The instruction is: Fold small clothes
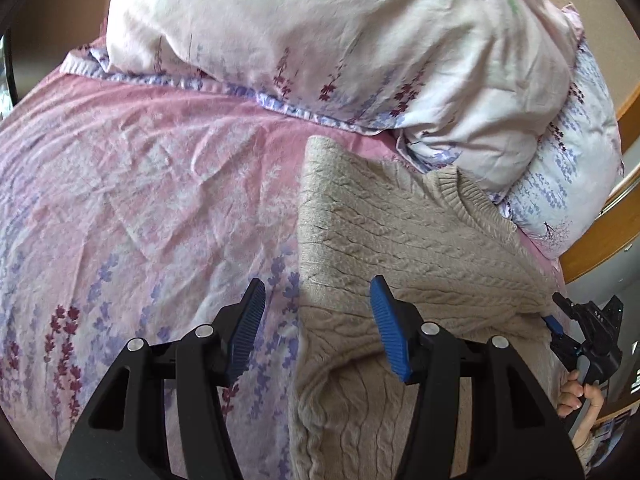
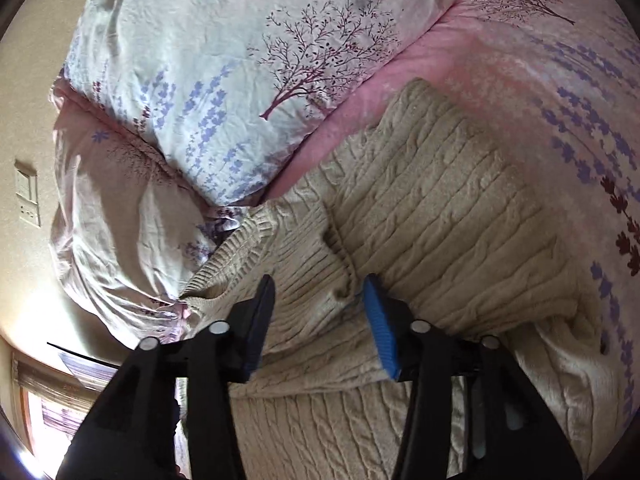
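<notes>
A beige cable-knit sweater (image 1: pixel 400 232) lies partly folded on a pink floral bed sheet (image 1: pixel 140 184). My left gripper (image 1: pixel 316 328) is open and empty, hovering over the sweater's left edge. The right gripper (image 1: pixel 560 328) shows in the left wrist view at the sweater's right edge, held by a hand. In the right wrist view the sweater (image 2: pixel 440 220) fills the middle, with its ribbed neckline at left. My right gripper (image 2: pixel 320 320) is open, its jaws either side of a folded knit edge; nothing is held.
A white floral pillow and bunched duvet (image 1: pixel 320 40) lie behind the sweater; they also show in the right wrist view (image 2: pixel 224 80). A wooden bed frame (image 1: pixel 600 240) runs along the right. A wall with a switch plate (image 2: pixel 28 200) is at left.
</notes>
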A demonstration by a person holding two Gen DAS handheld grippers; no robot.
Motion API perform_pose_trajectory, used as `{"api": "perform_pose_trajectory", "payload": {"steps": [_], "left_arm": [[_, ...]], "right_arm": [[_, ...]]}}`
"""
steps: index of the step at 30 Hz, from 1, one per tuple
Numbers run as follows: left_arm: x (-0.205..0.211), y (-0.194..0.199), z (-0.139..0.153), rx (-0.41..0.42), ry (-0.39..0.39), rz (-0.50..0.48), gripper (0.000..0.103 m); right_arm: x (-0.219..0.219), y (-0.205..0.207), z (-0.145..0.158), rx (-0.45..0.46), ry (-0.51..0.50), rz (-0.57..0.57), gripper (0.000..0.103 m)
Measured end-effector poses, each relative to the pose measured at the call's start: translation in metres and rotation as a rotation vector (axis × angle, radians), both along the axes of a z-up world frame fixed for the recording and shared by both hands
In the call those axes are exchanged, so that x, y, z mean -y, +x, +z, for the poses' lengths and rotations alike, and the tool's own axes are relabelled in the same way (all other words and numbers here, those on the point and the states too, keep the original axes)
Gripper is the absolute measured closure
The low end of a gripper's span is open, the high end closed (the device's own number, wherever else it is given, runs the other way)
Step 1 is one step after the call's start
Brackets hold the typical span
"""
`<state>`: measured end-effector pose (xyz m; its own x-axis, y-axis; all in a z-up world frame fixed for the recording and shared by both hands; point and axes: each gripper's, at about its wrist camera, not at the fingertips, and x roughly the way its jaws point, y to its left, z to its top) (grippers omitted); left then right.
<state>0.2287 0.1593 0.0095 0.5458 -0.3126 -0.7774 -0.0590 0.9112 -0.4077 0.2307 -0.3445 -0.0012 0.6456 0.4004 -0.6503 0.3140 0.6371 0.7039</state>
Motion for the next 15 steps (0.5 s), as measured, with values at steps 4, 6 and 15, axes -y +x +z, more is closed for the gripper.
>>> {"api": "perform_pose_trajectory", "payload": {"steps": [4, 6, 15], "left_arm": [[0.002, 0.004, 0.000, 0.003, -0.001, -0.004, 0.048], [0.003, 0.005, 0.001, 0.008, 0.001, -0.006, 0.048], [0.003, 0.013, -0.001, 0.007, -0.013, -0.011, 0.055]], "right_arm": [[-0.004, 0.009, 0.002, -0.017, -0.039, 0.040, 0.095], [-0.006, 0.002, 0.021, 0.070, -0.085, 0.049, 0.096], [0.007, -0.012, 0.005, -0.012, -0.154, 0.039, 0.096]]}}
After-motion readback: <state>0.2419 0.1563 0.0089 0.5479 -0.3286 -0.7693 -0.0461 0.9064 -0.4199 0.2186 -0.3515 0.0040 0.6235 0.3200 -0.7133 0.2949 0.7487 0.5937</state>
